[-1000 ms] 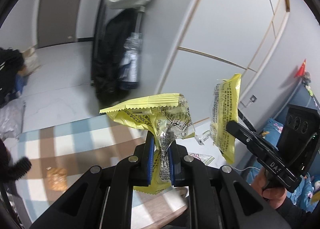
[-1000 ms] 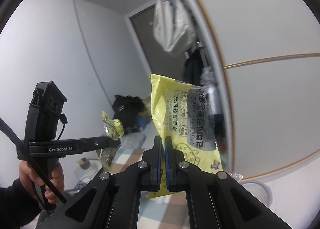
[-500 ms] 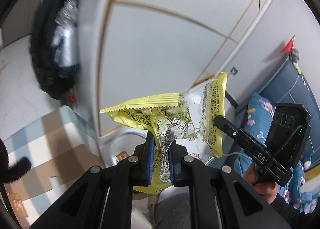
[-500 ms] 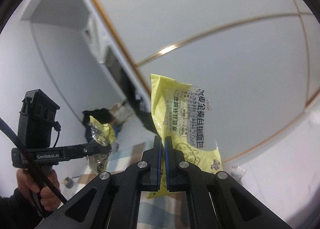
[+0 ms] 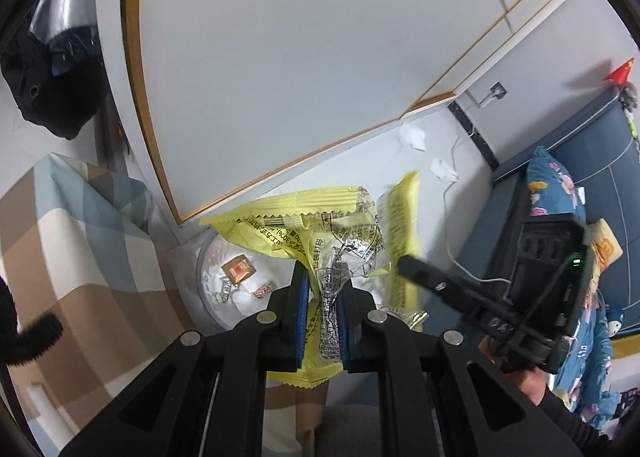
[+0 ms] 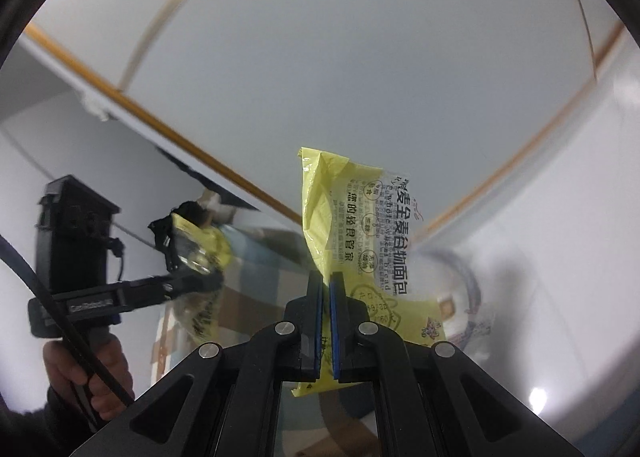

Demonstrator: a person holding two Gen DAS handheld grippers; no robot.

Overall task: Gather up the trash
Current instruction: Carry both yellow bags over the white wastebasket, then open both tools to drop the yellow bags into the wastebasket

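My left gripper (image 5: 323, 285) is shut on a crumpled yellow wrapper (image 5: 304, 225). It hangs above a round white trash bin (image 5: 212, 289) lined with a clear bag holding a few small wrappers. My right gripper (image 6: 326, 281) is shut on a flat yellow bread bag (image 6: 360, 233) with printed text. In the left wrist view the right gripper (image 5: 404, 263) holds that bag (image 5: 400, 233) just right of my wrapper, over the bin's right side. In the right wrist view the left gripper (image 6: 192, 277) with its wrapper (image 6: 200, 241) is blurred at left.
A white cabinet door with gold trim (image 5: 280, 57) stands right behind the bin. A checked blue-and-brown cloth surface (image 5: 80, 257) lies to the left. Crumpled white paper scraps (image 5: 412, 137) lie on the floor by a cable (image 5: 452, 241). A blue bed (image 5: 580, 217) is at right.
Both grippers have swung right and tilted down with their wrappers still held. The bin has come into full view below the left gripper, and the right gripper is closer to it.
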